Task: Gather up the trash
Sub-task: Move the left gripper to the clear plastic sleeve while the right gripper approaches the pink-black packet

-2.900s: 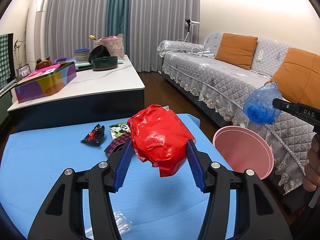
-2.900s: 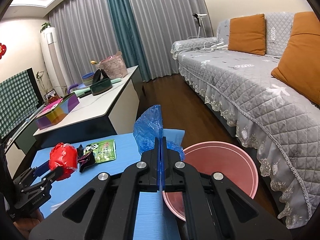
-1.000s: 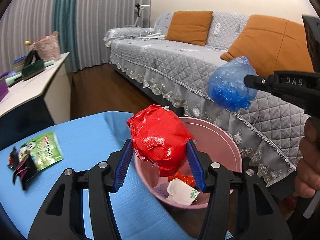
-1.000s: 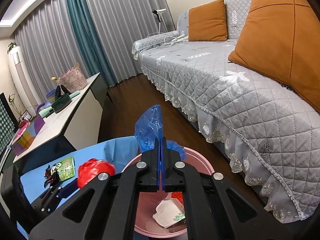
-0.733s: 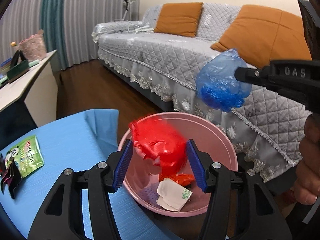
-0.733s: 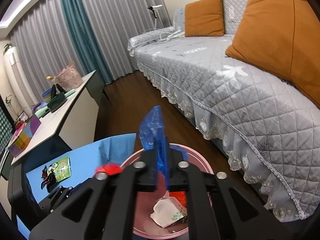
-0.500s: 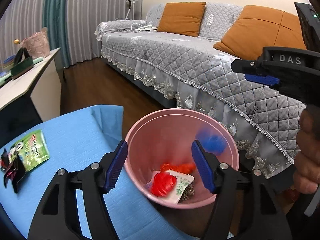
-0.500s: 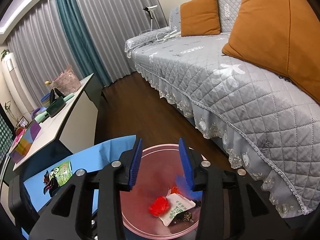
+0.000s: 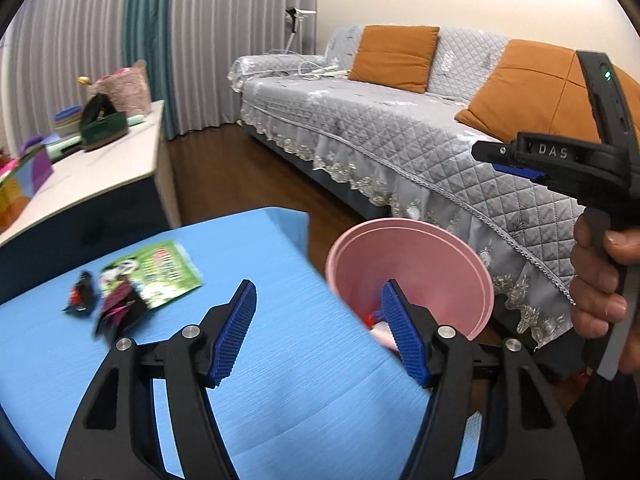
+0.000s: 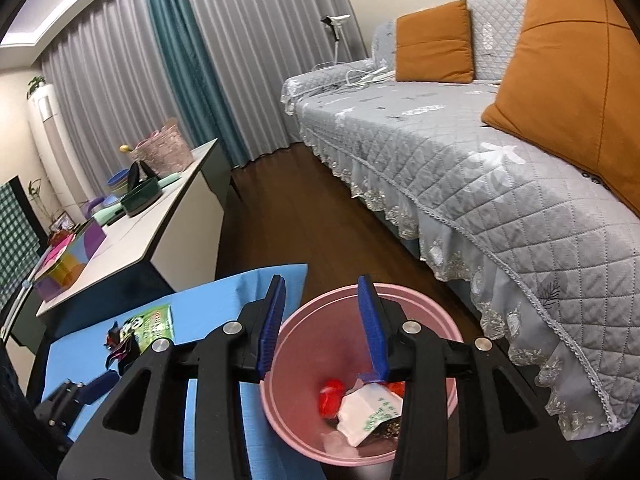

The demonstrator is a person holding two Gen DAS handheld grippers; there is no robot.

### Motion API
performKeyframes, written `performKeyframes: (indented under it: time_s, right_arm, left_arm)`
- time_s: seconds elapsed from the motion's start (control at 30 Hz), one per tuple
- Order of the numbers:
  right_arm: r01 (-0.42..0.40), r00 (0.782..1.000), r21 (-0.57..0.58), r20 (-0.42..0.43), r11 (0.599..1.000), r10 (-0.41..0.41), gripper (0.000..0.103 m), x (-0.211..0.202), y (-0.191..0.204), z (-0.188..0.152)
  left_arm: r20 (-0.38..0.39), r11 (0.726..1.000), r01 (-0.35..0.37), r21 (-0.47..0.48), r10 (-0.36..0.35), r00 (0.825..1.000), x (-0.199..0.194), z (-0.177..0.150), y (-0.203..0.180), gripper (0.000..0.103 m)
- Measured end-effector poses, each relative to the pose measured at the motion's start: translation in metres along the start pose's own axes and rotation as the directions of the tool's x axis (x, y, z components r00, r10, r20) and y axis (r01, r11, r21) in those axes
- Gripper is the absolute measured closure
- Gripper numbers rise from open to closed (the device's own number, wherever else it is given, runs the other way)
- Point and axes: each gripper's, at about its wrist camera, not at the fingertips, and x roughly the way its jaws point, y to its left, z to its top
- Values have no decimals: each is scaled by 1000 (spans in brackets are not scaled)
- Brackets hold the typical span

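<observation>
The pink bin (image 9: 416, 248) (image 10: 312, 332) stands at the right edge of the blue table (image 9: 256, 392). In it lie the red wrapper (image 10: 332, 396), a white packet (image 10: 368, 406) and a blue scrap. My left gripper (image 9: 320, 332) is open and empty over the table's right edge, beside the bin. My right gripper (image 10: 322, 328) is open and empty above the bin; it also shows in the left wrist view (image 9: 516, 160). A green panda packet (image 9: 160, 276) (image 10: 152, 324) and dark wrappers (image 9: 116, 308) lie on the table's left.
A grey sofa (image 10: 480, 160) with orange cushions (image 9: 394, 56) runs along the right. A white sideboard (image 10: 156, 232) with a coloured box, bowls and a pink basket stands at the left. Dark wood floor (image 10: 304, 216) lies between them.
Both grippers opened over the bin: the red wrapper and the blue bag dropped in. The left gripper has since swung left, back over the table.
</observation>
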Motion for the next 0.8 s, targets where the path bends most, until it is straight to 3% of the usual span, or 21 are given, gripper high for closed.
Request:
performKeyframes:
  time_s: [0.3,0.47,0.6,0.8]
  right_arm:
    - [-70,998,-36,-12,997,69,64,-8,36,-8]
    - [-126,992,-42,-21,991,125,65,-9,55,-11]
    - [-173,984,-43,-50,984,171,67,-2,75,-15]
    - [-222,973,-88,-87,971,214,68,11,114,-24]
  left_arm:
    - [1,997,-78,-29,78,997,-53,-18,55,39]
    - [-19,981,-156,-114,154,988,-79,-45,98,39]
    - [-77,965,-195,-176,184,980,-82,-70,126,39]
    - [-199,964,-204,-169,169,965,-65,-101,139,39]
